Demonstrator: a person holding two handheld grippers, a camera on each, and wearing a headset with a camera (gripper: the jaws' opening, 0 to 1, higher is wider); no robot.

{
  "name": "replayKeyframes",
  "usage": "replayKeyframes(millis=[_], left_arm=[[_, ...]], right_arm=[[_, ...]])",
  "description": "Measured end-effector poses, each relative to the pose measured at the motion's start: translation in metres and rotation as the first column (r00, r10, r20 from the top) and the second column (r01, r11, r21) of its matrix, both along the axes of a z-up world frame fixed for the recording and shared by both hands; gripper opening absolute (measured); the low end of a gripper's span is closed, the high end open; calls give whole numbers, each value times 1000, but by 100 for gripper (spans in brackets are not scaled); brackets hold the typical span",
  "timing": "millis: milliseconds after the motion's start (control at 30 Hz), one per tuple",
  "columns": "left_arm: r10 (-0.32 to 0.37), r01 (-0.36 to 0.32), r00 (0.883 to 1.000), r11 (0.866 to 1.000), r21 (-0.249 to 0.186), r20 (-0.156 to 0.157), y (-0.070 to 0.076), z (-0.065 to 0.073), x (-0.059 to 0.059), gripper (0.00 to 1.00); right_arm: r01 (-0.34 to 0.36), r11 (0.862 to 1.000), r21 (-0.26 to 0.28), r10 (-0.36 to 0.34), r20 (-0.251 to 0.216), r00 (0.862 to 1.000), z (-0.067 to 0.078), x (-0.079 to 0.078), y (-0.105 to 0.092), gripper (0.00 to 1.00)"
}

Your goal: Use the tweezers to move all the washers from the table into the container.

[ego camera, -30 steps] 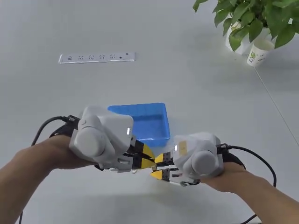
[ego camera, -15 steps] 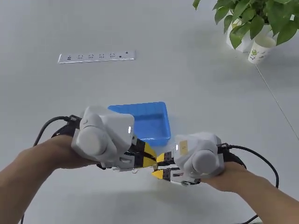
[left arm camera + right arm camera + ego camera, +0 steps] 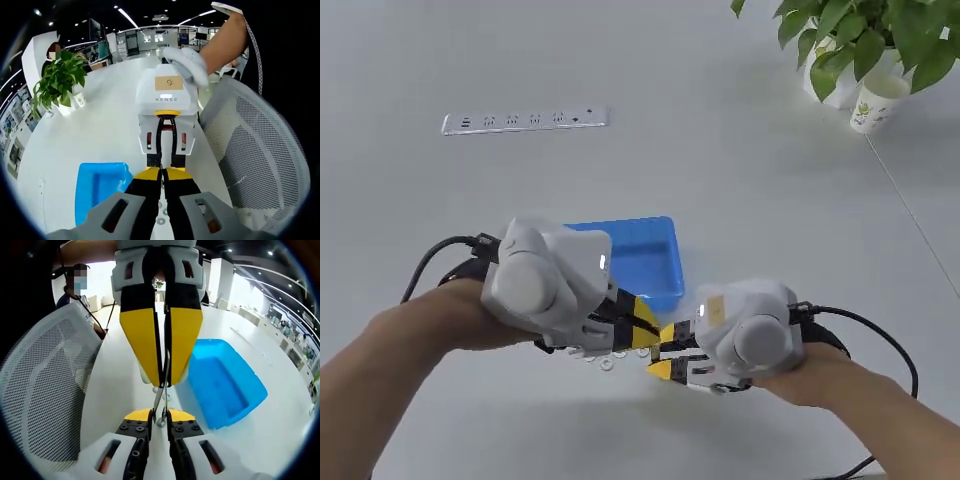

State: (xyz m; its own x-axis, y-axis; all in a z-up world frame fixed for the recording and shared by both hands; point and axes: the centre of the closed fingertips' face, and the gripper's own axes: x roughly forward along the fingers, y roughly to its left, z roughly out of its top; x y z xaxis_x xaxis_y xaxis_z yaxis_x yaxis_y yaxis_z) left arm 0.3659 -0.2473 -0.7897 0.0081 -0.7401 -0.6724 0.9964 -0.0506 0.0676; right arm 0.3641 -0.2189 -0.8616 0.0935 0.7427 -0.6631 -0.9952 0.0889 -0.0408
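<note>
1. Left gripper [image 3: 638, 330] has risen, uncovering washers [image 3: 607, 365] on the table near the blue container [image 3: 650, 255].
2. Its jaws clamp the tweezers [image 3: 161, 390]; whether the right gripper [image 3: 160, 416] grips them cannot be told.
3. Advised: seat the tweezers firmly before lowering onto one washer.

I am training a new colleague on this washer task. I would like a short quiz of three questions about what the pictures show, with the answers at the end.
1. True or false: the washers in view lie on the table, outside the blue container.
2. What lies at the far left of the table? A) a power strip B) a keyboard C) a book
3. Fill in: the left tool is shut on the ___.
Key: 1 true; 2 A; 3 tweezers.
</note>
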Motion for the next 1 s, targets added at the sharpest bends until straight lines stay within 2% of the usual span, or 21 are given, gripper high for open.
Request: replayKeyframes(millis=[167,533,1000], left_arm=[[-5,5,1000,1000,3,-7,0,-1,0,6],[-9,10,1000,1000,20,-15,2,-3,-1,6],[-18,18,1000,1000,23,-17,-2,-5,-2,6]], right_arm=[[12,1000,24,-12,-20,1000,4,0,2,14],[8,1000,18,-8,-20,1000,3,0,3,12],[29,999,14,-28,-55,998,2,-1,1,10]])
